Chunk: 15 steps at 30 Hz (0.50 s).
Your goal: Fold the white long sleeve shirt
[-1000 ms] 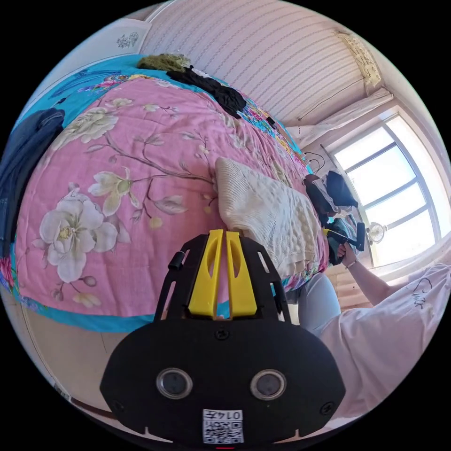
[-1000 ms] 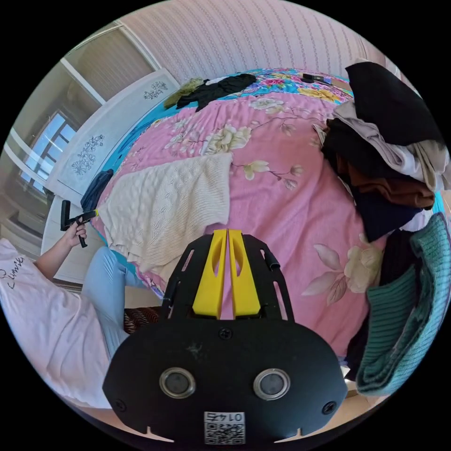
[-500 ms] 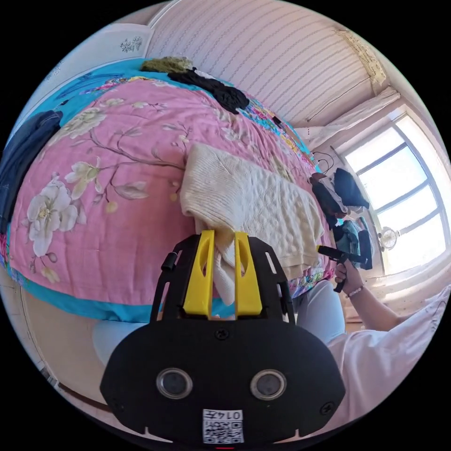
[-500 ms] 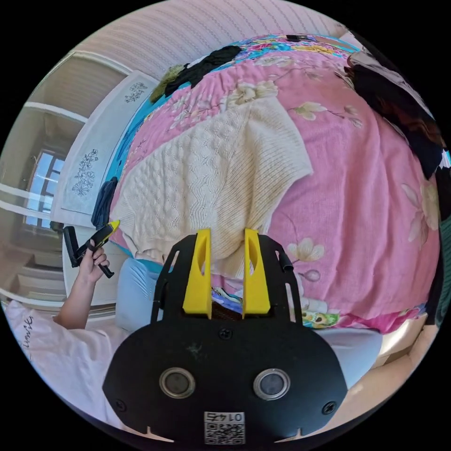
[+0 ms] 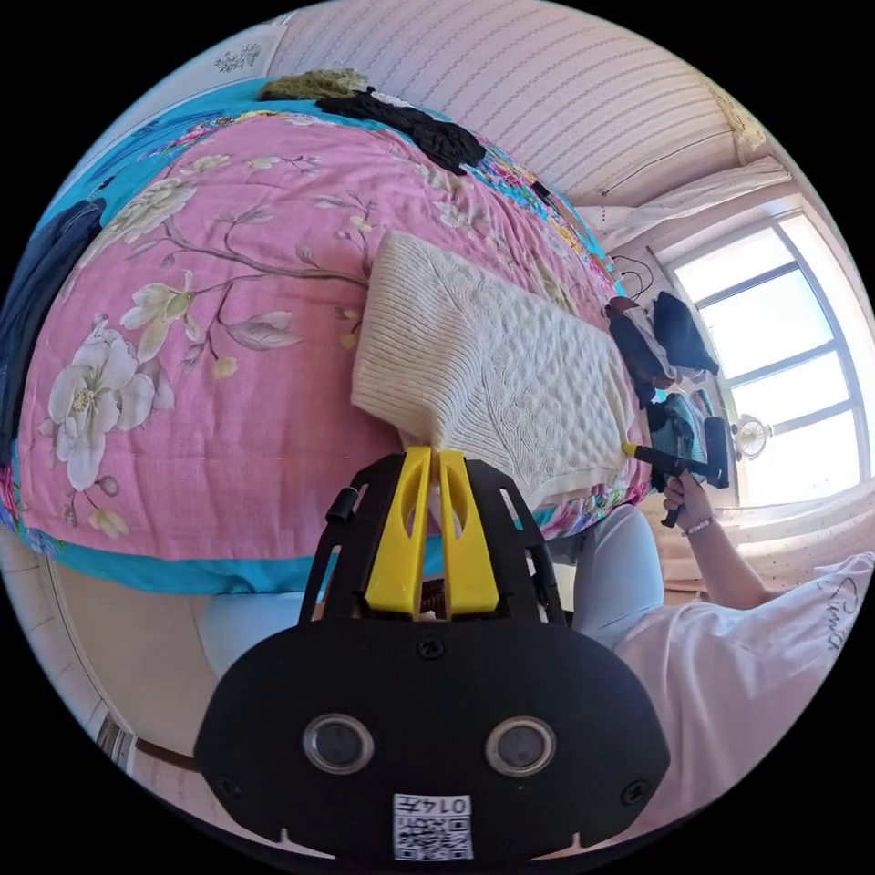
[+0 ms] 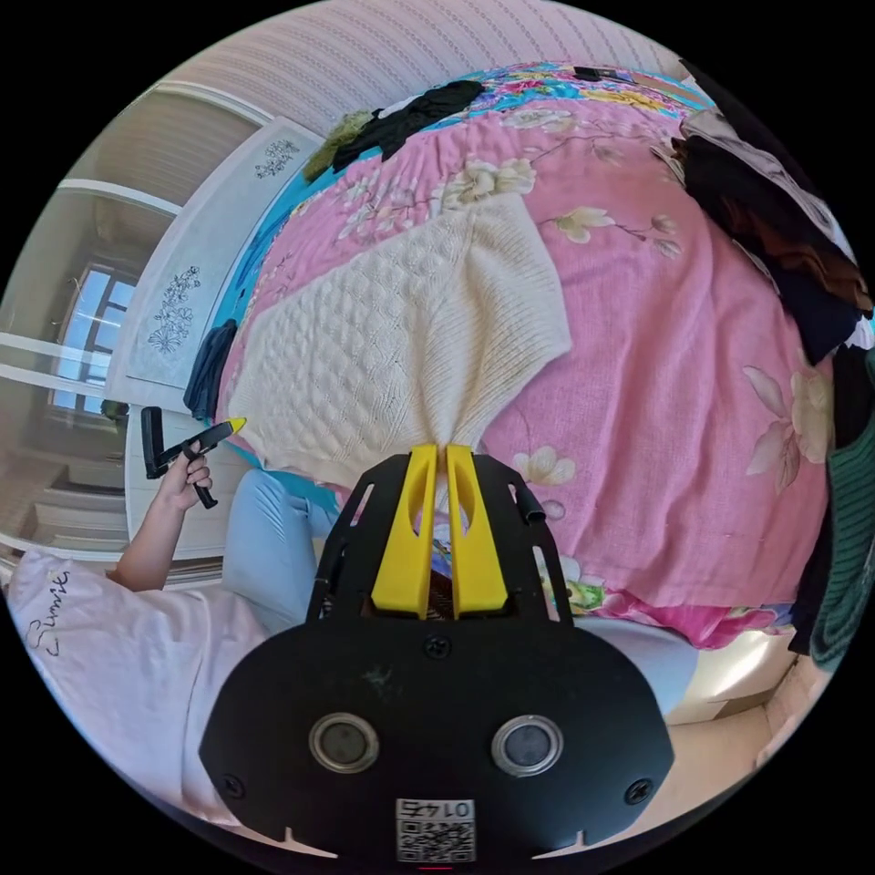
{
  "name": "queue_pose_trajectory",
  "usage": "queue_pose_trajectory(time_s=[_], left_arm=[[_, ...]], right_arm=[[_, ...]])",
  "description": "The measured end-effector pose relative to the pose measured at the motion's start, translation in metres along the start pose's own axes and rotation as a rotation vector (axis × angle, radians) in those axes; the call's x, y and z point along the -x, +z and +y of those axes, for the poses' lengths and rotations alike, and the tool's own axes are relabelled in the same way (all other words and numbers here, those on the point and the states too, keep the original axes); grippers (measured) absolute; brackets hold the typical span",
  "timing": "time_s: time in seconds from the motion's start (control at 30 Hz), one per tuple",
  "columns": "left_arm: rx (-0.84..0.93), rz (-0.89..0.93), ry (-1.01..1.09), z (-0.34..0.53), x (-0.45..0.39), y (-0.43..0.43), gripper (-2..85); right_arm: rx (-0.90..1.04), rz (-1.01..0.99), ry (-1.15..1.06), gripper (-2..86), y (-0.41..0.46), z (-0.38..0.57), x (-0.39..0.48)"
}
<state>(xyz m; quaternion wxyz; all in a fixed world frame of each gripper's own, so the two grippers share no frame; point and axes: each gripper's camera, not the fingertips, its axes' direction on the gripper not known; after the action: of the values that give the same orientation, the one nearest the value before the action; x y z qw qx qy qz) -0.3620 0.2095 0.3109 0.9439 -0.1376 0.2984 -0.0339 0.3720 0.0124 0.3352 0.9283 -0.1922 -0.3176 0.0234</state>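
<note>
Evidently both near corners of the white long sleeve shirt [image 5: 492, 374] have just been taken up — the left hand-held gripper [image 5: 428, 456] has its yellow jaws drawn together on a pinch of cream knit at the edge closest to it, and the right hand-held gripper [image 6: 436, 451] is closed the same way on the opposite near corner, the fabric gathering into a point at its tips. The shirt lies spread on the pink floral bedspread [image 6: 638, 383], straight ahead of both grippers, its near hem at the edge of the bed.

Judging by this, the step in hand is the grasp before a fold. The next move likely calls for lifting both corners together and carrying them away from the grippers, over the body of the shirt, keeping the two sides level so the knit does not skew.

The sleeves cannot be made out — whether they are tucked beneath the body is unclear. How much cloth sits between each pair of jaws is hidden by the jaws themselves. A pile of dark clothes [image 6: 766, 228], well off to the right gripper's far right, is partly cut off by the edge of the right gripper view.
</note>
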Motion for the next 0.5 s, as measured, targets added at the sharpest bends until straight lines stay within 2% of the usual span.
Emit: queue_pose_trajectory(time_s=[0.13, 0.2, 0.27, 0.3, 0.37, 0.5], left_arm=[[-0.026, -0.022, 0.014, 0.009, -0.022, -0.004, 1.7], [-0.029, -0.066, 0.076, 0.018, -0.042, -0.018, 2.9], [-0.028, -0.236, 0.244, 0.030, -0.087, -0.033, 2.9], [-0.028, -0.286, 0.290, 0.033, -0.100, -0.034, 2.8], [-0.052, -0.405, 0.468, 0.041, -0.154, -0.022, 0.8], [-0.108, -0.327, 0.652, 0.041, -0.227, 0.031, -0.7]], right_arm=[[0.016, 0.059, -0.014, 1.5, 0.006, -0.001, 0.017], [0.027, 0.154, -0.062, 1.2, 0.000, -0.001, 0.031], [-0.046, 0.331, -0.193, 0.5, -0.008, -0.005, 0.064], [-0.056, 0.351, -0.232, 0.3, -0.008, -0.009, 0.074], [-0.063, 0.329, -0.394, -0.1, 0.003, -0.033, 0.113], [-0.063, 0.252, -0.570, -0.3, 0.039, -0.083, 0.172]])
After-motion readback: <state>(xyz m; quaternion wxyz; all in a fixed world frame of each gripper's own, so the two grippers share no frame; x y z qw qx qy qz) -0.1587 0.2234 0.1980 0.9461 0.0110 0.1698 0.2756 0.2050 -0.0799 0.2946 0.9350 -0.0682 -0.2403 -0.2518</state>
